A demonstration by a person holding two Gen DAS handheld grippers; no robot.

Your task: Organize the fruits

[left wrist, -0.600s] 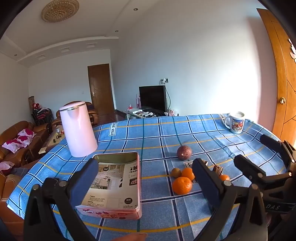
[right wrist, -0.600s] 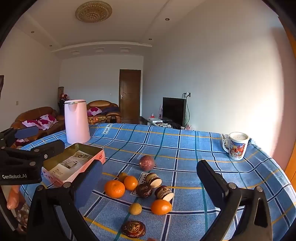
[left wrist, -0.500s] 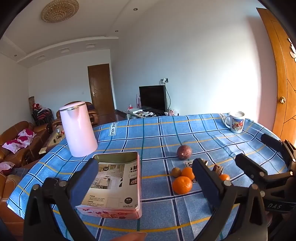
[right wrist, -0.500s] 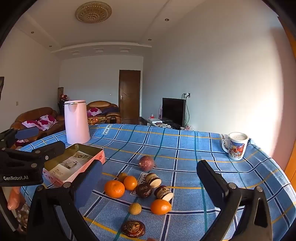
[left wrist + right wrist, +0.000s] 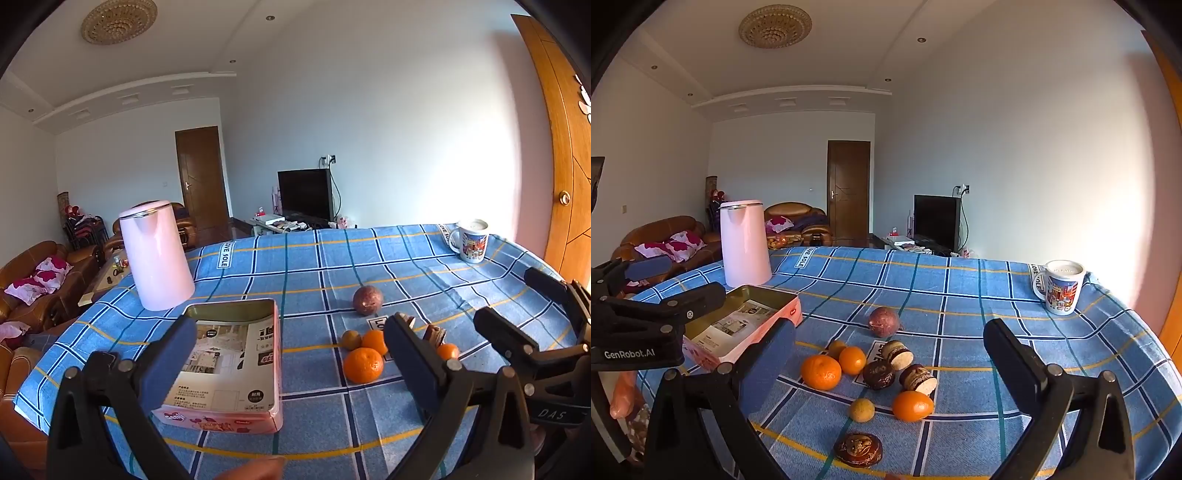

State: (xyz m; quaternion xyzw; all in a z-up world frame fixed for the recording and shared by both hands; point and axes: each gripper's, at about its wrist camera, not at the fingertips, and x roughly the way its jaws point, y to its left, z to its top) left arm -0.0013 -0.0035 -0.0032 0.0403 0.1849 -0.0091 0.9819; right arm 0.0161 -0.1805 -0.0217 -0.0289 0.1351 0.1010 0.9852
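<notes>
**Sorting not yet begun**

You held your left gripper (image 5: 288, 354) and your right gripper (image 5: 888, 354) wide open above the table (image 5: 960, 288), with nothing between the fingers. The tin box (image 5: 236, 354) had only a paper sheet inside, no fruit as far as it showed. The fruits (image 5: 849, 365) lay loose among small cakes (image 5: 897, 369), at 3 o'clock from the box. I judge all the work remained.

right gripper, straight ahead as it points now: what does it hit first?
Likely the fruit cluster: the right gripper, jaws open and empty, frames the chestnut-like pieces and small orange. Beyond sits the passion fruit. Depth is uncertain in fisheye.
</notes>
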